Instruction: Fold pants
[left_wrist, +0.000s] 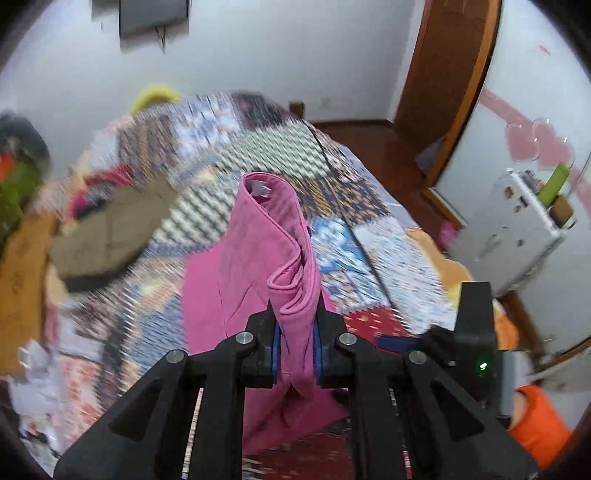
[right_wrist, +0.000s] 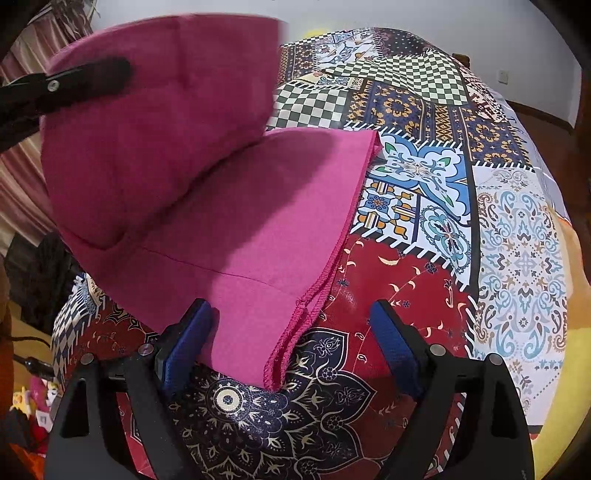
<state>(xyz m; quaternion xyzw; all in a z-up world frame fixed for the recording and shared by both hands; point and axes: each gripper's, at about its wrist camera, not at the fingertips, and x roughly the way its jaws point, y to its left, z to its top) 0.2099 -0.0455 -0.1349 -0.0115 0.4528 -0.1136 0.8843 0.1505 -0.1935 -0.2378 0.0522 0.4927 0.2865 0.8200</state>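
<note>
My left claw (left_wrist: 297, 332) is clenched on a bunched edge of the pink pants (right_wrist: 236, 229), lifting that part above the patchwork bed (right_wrist: 517, 236) while the rest lies flat on it. The cloth looks light, soft and floppy, so I judge it best gripped at a hemmed edge or corner. My right claw (right_wrist: 291, 347) is released, its jaws spread around the pants' near corner, not pinching it.

Patchwork bedspread (right_wrist: 424, 192) covers the bed: checkered, floral and paisley panels in navy, red, white. Olive garment (left_wrist: 107, 229) lies on its far left side. Wooden door frame (left_wrist: 447, 85) against white wall (left_wrist: 277, 48). Orange fabric (left_wrist: 535, 424) at lower right.
</note>
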